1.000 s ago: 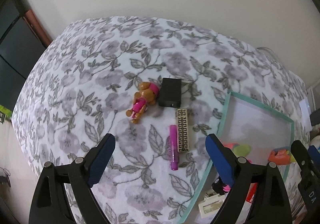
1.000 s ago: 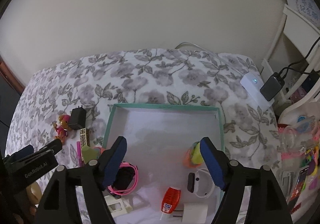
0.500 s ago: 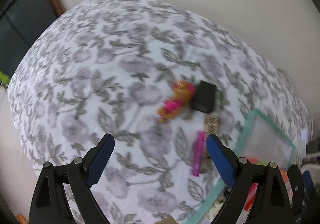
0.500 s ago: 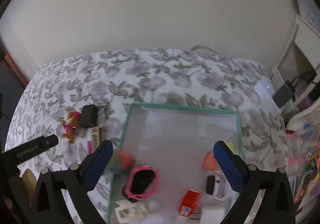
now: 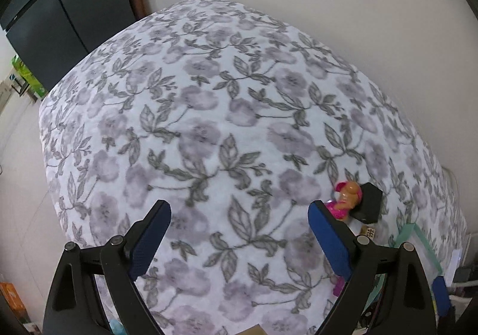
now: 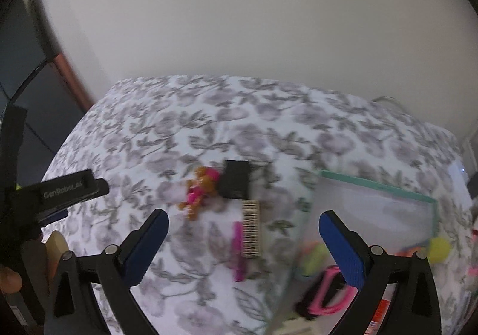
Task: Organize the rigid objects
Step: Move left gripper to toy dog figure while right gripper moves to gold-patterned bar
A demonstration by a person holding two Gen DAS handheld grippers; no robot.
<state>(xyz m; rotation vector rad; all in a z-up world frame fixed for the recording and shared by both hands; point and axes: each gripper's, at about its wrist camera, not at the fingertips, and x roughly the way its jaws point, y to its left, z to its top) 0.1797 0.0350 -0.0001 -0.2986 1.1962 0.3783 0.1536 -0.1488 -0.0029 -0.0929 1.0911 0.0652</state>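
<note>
Soft, even indoor light with faint shadows and no glare; fisheye bending and dark corners in both views; the right wrist view is smeared by motion blur.

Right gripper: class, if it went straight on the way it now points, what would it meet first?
Probably the gold patterned bar and pink pen lying between its open fingers, on the floral cloth; depth is unclear.

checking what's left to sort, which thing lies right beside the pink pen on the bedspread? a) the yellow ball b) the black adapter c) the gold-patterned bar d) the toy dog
c: in the right wrist view the gold-patterned bar lies alongside the pink pen, while the black adapter and the toy dog sit further up the bedspread and the yellow ball is in the tray.
</note>
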